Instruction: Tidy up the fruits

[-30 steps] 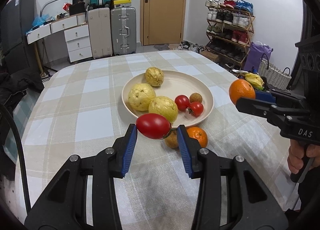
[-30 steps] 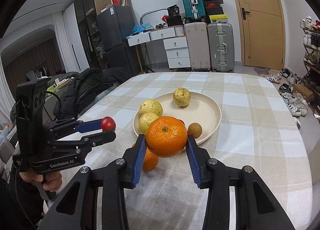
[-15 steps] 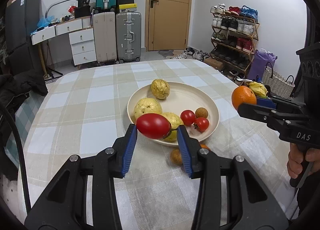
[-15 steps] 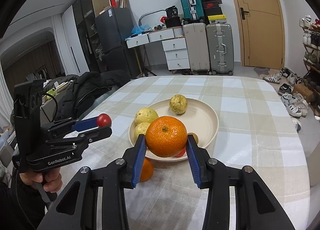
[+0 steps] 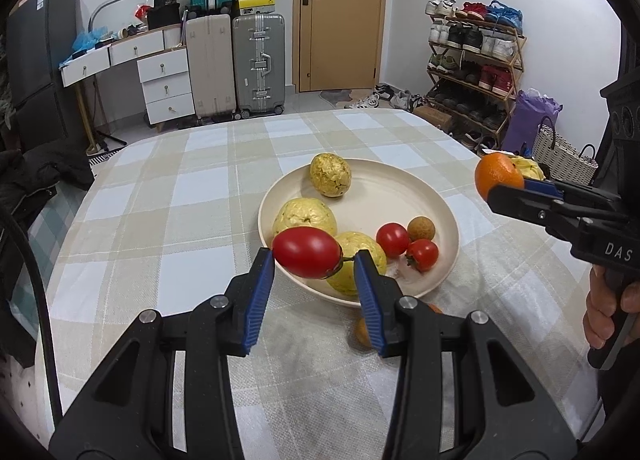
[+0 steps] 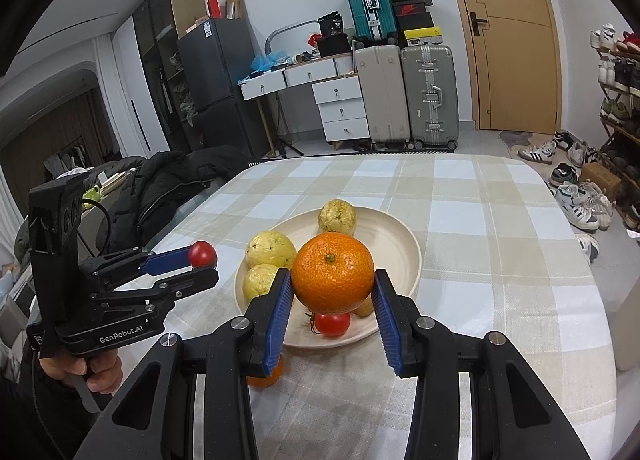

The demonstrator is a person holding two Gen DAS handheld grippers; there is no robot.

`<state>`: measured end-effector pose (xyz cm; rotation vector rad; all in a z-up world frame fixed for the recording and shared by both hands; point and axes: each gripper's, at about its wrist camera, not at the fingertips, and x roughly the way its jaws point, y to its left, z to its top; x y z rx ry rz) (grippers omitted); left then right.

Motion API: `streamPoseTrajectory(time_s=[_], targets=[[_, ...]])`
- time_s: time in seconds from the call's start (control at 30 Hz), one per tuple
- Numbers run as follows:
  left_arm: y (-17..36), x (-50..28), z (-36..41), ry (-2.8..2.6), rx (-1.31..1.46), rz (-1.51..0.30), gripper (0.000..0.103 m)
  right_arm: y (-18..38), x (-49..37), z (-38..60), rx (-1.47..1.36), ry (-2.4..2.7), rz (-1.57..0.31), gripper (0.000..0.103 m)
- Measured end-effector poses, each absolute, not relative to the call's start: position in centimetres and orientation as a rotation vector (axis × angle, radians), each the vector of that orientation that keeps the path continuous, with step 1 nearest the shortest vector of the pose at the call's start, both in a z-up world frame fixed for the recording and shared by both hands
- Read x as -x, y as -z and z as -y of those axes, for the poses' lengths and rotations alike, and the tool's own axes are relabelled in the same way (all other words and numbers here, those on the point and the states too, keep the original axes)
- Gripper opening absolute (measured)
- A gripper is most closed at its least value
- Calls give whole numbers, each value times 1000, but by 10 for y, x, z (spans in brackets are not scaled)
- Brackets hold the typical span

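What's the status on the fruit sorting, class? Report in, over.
Left gripper shut on tomato. Right gripper shut on orange. Both held near the plate. Small orange fruit on the tablecloth by the rim.

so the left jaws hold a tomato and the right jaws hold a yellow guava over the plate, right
Not quite. The left gripper does hold the tomato, but the right gripper is clamped on an orange, not a yellow guava, as the right wrist view shows. The guavas lie in the plate.
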<state>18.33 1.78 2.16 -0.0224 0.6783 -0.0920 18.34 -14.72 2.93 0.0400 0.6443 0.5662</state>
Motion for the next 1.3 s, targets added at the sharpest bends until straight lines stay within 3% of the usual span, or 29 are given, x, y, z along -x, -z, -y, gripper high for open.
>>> streamPoseTrajectory(time_s=[1.3], targets=[[21,-252,-17,88,11,-767,39,9,-253,126,-8,-512,-773,41]])
